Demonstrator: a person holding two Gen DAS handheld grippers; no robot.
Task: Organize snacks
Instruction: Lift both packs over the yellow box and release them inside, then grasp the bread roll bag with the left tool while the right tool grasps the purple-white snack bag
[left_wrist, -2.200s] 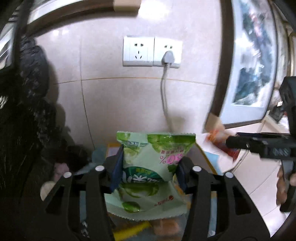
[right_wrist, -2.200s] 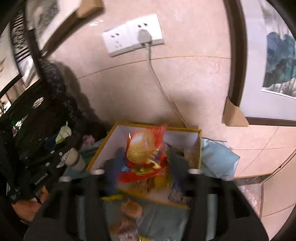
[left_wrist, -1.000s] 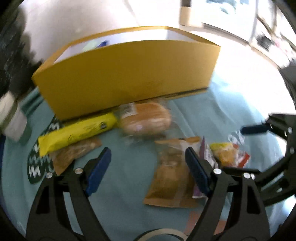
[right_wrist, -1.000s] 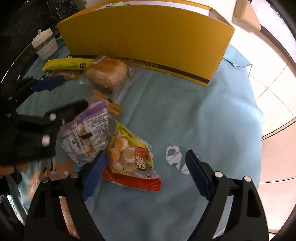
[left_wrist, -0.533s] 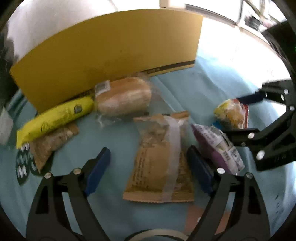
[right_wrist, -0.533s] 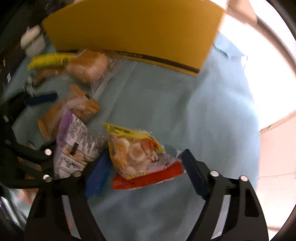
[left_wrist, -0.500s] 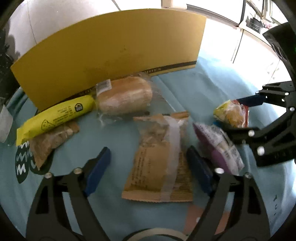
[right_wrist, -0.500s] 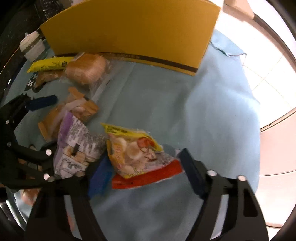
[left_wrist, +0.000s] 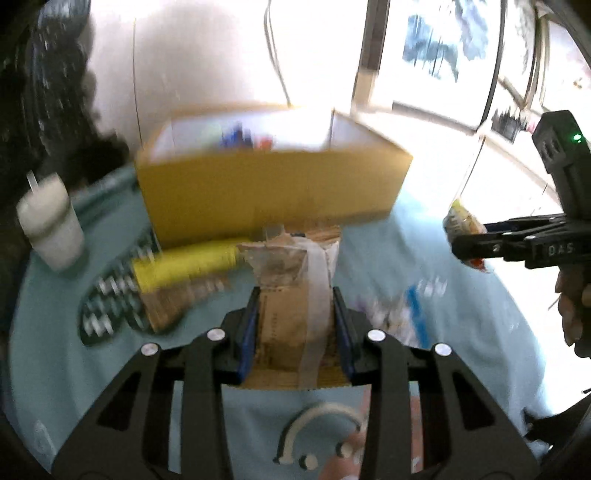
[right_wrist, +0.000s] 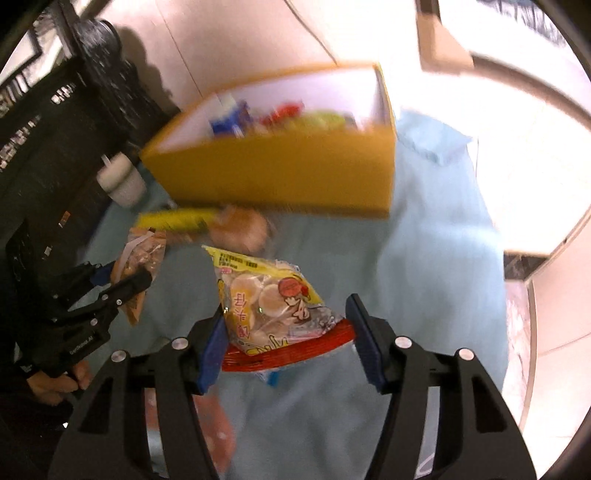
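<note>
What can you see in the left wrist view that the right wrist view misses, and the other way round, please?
Only the left wrist view shows the dark wavy-patterned patch on the cloth and a white ring near the camera. Only the right wrist view shows the wrapped bun and the snacks inside the box clearly. Both show the yellow box, the white cup, the long yellow packet, the brown packet squeezed in the left gripper, and the yellow-and-red packet in the right gripper.

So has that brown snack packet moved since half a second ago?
Yes. The brown snack packet, then flat on the blue cloth, is now lifted in the left claw, up toward the yellow box.
</note>
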